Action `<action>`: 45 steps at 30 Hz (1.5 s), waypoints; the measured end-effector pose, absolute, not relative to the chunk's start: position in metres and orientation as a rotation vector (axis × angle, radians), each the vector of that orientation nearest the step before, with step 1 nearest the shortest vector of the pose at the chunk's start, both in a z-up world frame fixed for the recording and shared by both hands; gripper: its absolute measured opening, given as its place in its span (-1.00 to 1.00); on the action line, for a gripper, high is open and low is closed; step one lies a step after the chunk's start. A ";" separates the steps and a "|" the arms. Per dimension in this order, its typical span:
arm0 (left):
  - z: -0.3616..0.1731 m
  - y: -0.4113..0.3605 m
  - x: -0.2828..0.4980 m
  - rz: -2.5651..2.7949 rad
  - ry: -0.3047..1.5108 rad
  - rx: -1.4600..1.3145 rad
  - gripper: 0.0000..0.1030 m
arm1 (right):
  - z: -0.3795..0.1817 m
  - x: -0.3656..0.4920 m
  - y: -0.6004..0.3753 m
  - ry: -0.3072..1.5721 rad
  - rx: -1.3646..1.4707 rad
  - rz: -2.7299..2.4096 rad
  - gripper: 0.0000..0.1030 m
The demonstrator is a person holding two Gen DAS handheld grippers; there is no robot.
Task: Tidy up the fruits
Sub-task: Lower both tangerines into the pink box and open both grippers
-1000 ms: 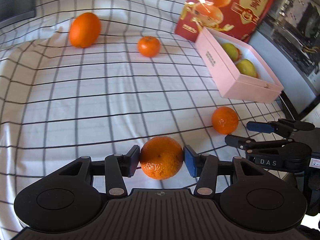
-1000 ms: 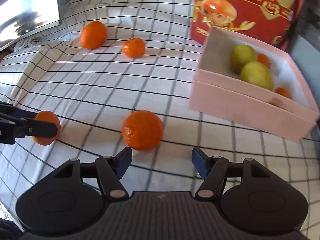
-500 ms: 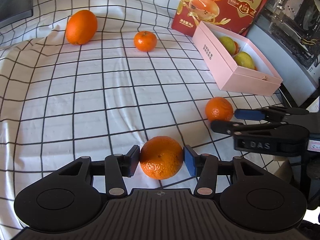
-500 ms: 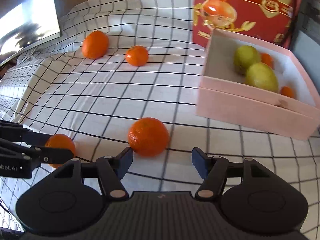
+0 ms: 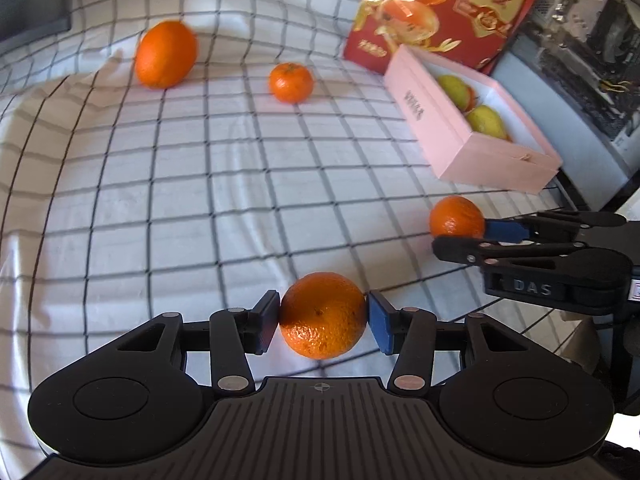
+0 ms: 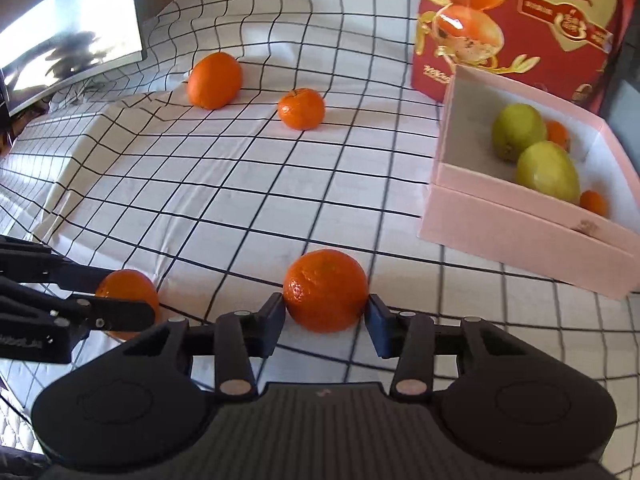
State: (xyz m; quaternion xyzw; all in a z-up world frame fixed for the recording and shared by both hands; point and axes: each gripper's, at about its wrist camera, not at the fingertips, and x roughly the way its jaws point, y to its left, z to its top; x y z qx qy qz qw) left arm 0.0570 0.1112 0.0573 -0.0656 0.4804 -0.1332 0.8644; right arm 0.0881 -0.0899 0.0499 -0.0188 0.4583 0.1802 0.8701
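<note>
The left gripper (image 5: 323, 320) was clamped on a mandarin (image 5: 323, 315), its blue pads (image 5: 380, 326) pressed against the fruit's two sides and the fruit held clear of the checked cloth (image 5: 160, 208), well out from the pink box (image 5: 472, 152) on the side of its long lettered wall. The right gripper (image 6: 325, 312) had its jaws drawn in to the width of a second mandarin (image 6: 326, 290), the tips of both pads touching the fruit's flanks while it sat on the cloth just off the pink box's near corner; from the left wrist camera the same fruit showed between that gripper's two fingers, close to the box's short end. The pink box stood open, and inside it lay two green pears (image 6: 518, 132), one behind the other, with two small orange fruits (image 6: 594, 202) tucked against the box's far wall. A red gift carton (image 5: 440, 12) printed with oranges stood upright directly behind the box, touching or nearly touching its back end; which, I could not tell. Two more fruits sat loose on the cloth, well apart from the box and farther from both grippers: a small tangerine (image 5: 291, 82) with its stem end up, nearer the box, and a large orange (image 5: 166, 54) beyond it, farther from the box, beside a fold in the cloth. A bright monitor (image 6: 72, 32) stood past the large orange, on the side of the cloth farthest from the box.
</note>
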 end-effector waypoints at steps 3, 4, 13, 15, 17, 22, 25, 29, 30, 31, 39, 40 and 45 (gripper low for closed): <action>0.079 0.106 0.075 -0.320 0.955 -0.138 0.03 | 0.066 0.085 -0.111 0.933 -0.010 0.347 -0.16; 0.090 0.104 0.084 -0.335 0.929 -0.140 0.03 | 0.075 0.085 -0.120 0.911 -0.003 0.331 -0.16; 0.201 0.034 0.164 -0.445 0.647 -0.040 0.03 | 0.181 0.096 -0.212 0.619 0.008 0.137 -0.16; 0.208 0.006 0.180 -0.464 0.641 -0.003 0.03 | 0.191 0.095 -0.226 0.583 0.004 0.107 -0.16; 0.203 -0.022 0.194 -0.478 0.671 0.037 0.03 | 0.194 0.096 -0.237 0.568 0.009 0.086 -0.16; 0.173 -0.081 0.210 -0.513 0.770 0.130 0.03 | 0.178 0.094 -0.254 0.588 0.036 0.070 -0.16; 0.156 -0.104 0.214 -0.522 0.810 0.176 0.03 | 0.163 0.092 -0.264 0.611 0.048 0.064 -0.16; 0.137 -0.118 0.221 -0.528 0.858 0.199 0.04 | 0.145 0.091 -0.274 0.645 0.070 0.059 -0.16; 0.133 -0.120 0.225 -0.528 0.874 0.193 0.04 | 0.141 0.091 -0.276 0.651 0.077 0.059 -0.16; 0.129 -0.119 0.228 -0.525 0.889 0.179 0.04 | 0.138 0.091 -0.278 0.658 0.084 0.060 -0.17; 0.125 -0.089 0.240 -0.509 0.876 -0.033 0.03 | 0.116 0.093 -0.284 0.695 0.109 0.075 -0.17; 0.128 -0.084 0.239 -0.501 0.864 -0.047 0.03 | 0.114 0.094 -0.284 0.700 0.109 0.077 -0.17; 0.128 -0.042 0.219 -0.449 0.851 -0.140 0.02 | 0.109 0.101 -0.281 0.709 0.113 0.093 -0.17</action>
